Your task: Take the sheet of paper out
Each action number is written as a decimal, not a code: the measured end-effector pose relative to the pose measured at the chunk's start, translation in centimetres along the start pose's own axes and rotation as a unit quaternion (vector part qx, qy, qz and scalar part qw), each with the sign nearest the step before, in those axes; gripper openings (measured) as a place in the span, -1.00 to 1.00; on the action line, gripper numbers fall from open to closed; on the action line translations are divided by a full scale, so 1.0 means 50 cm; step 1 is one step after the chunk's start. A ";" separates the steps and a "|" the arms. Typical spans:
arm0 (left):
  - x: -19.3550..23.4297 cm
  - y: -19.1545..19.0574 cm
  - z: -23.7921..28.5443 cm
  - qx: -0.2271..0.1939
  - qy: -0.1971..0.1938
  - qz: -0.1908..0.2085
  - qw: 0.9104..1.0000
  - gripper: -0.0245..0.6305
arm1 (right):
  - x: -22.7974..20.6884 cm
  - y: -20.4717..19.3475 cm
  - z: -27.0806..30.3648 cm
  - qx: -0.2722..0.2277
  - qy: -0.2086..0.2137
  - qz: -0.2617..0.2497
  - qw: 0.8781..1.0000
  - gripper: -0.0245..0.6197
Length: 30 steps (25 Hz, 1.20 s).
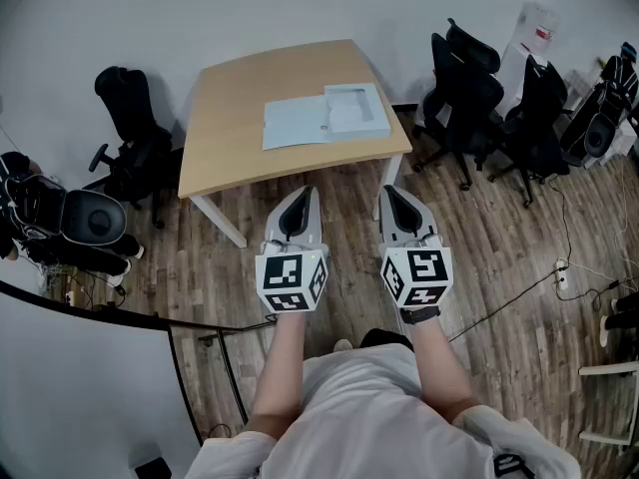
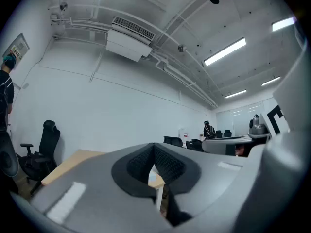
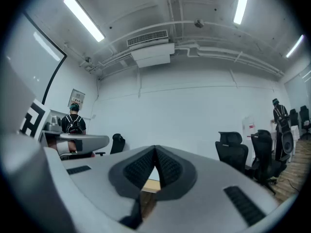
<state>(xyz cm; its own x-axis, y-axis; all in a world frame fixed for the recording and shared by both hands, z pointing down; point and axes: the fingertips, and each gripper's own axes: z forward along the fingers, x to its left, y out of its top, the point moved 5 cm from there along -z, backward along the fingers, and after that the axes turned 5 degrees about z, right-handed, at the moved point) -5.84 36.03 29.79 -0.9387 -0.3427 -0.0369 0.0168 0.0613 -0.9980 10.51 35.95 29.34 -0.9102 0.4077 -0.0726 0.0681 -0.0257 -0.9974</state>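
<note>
A pale blue file box (image 1: 324, 116) lies open on the wooden table (image 1: 230, 138). Its lid is spread to the left, and a white sheet of paper (image 1: 351, 112) rests in the right half. My left gripper (image 1: 300, 190) and right gripper (image 1: 391, 188) are held level side by side over the floor, short of the table's near edge. Both are shut and hold nothing. In the left gripper view the jaws (image 2: 154, 147) meet at the tips, with the table edge visible beyond. The right gripper (image 3: 155, 149) looks the same in its own view.
Black office chairs stand left of the table (image 1: 135, 148) and in a group at the right (image 1: 499, 103). A cable and power strip (image 1: 559, 267) lie on the wood floor at right. A dark railing (image 1: 100, 312) curves at lower left. People stand far off (image 3: 74, 123).
</note>
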 end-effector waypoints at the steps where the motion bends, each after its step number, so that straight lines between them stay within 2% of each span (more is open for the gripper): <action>1: -0.001 -0.004 0.001 0.001 -0.002 -0.001 1.000 -0.90 | 0.000 -0.002 -0.001 0.000 -0.002 0.001 1.000 -0.89; 16: 0.020 -0.039 0.059 0.007 -0.030 -0.018 0.999 -0.90 | -0.007 -0.016 0.041 -0.002 -0.021 -0.006 1.000 -0.89; 23: 0.072 -0.064 0.152 0.012 -0.023 -0.014 1.000 -0.90 | -0.050 -0.039 0.156 0.006 -0.020 0.015 1.000 -0.89; 30: 0.138 -0.080 0.326 0.023 -0.020 -0.009 0.999 -0.90 | -0.128 -0.043 0.341 0.008 -0.013 0.028 1.000 -0.89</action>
<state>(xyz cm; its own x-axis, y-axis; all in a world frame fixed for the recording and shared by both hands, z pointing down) -6.78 18.11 32.66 -0.9245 -0.3807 -0.0194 0.0160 0.0121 -0.9998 9.22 17.84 31.88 -0.9154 0.3817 -0.1278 0.1127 -0.0618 -0.9917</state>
